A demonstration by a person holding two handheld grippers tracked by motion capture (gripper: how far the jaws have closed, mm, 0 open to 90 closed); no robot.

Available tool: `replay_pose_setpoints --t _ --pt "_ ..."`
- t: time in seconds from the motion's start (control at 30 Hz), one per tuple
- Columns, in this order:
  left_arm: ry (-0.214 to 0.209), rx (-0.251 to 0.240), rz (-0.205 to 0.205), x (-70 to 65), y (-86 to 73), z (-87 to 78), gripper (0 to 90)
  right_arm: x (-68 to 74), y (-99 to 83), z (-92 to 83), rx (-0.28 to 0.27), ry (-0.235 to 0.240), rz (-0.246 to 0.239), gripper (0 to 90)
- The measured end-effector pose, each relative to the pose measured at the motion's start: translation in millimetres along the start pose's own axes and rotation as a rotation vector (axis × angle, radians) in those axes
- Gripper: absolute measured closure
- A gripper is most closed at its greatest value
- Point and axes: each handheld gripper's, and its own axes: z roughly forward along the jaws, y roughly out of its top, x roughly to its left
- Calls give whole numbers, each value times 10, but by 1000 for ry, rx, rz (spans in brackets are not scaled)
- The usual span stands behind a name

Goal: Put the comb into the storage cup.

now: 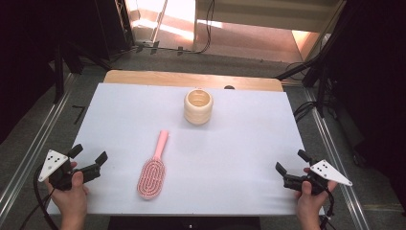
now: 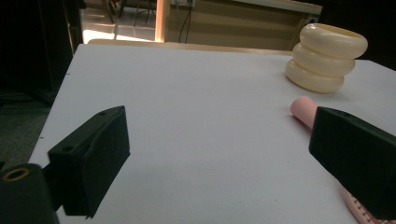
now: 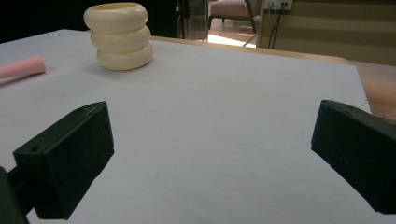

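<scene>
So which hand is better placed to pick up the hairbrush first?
Left, probably. The left tool sits open beside the pink hairbrush, whose handle shows by its right jaw in the left gripper view. The right tool, also open, sits at the table's far right edge.

Pale lavender-white sheet across the desk, plain and unpatterned, with a light wood edge at the far side. Pink hairbrush, head marked by concentric oval rows of bristles. Cream-yellow cup, ribbed in three stacked rings. Black left tool and black right tool, each topped by a grey plate dotted with dark spots.
</scene>
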Motion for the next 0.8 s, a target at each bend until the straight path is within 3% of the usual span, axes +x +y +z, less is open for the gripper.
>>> replay_pose_setpoints --t 0.1,0.13,0.2,0.3,0.37,0.4,0.43,0.47,0.5,0.53,0.57,0.6,0.63,0.8 --pt "-6 -13 -10 -8 18 -9 93 1 0 5 -1 1 -1 0" --pt "-14 -24 -18 -14 37 -17 154 3 -1 10 1 7 -7 0" --pt "-27 -16 -19 -16 50 -13 167 11 -2 13 5 7 -10 0" --pt "-64 -2 -28 -40 86 -1 260 20 -3 18 11 13 -16 0" --pt "-63 -3 -29 -78 119 6 341 23 -2 20 14 13 -16 0" --pt "-65 1 -26 -100 140 15 341 23 -2 20 14 13 -16 0" --pt "-58 6 -23 -126 163 18 445 24 -3 22 15 14 -17 0" --pt "-62 17 -20 -147 186 30 507 25 -3 23 16 14 -17 0" --pt "-100 50 -40 -169 221 75 535 25 -4 24 16 14 -19 0" --pt "-100 50 -40 -169 221 75 597 26 -3 24 19 16 -20 0" --pt "-116 81 -12 -217 243 124 664 26 -4 26 22 15 -20 0" --pt "-116 81 -12 -217 243 124 698 27 -5 28 23 15 -19 0" --pt "-133 119 6 -267 263 181 755 29 -4 30 23 14 -17 0" --pt "-141 177 11 -327 289 267 900 32 -4 30 23 12 -18 0"
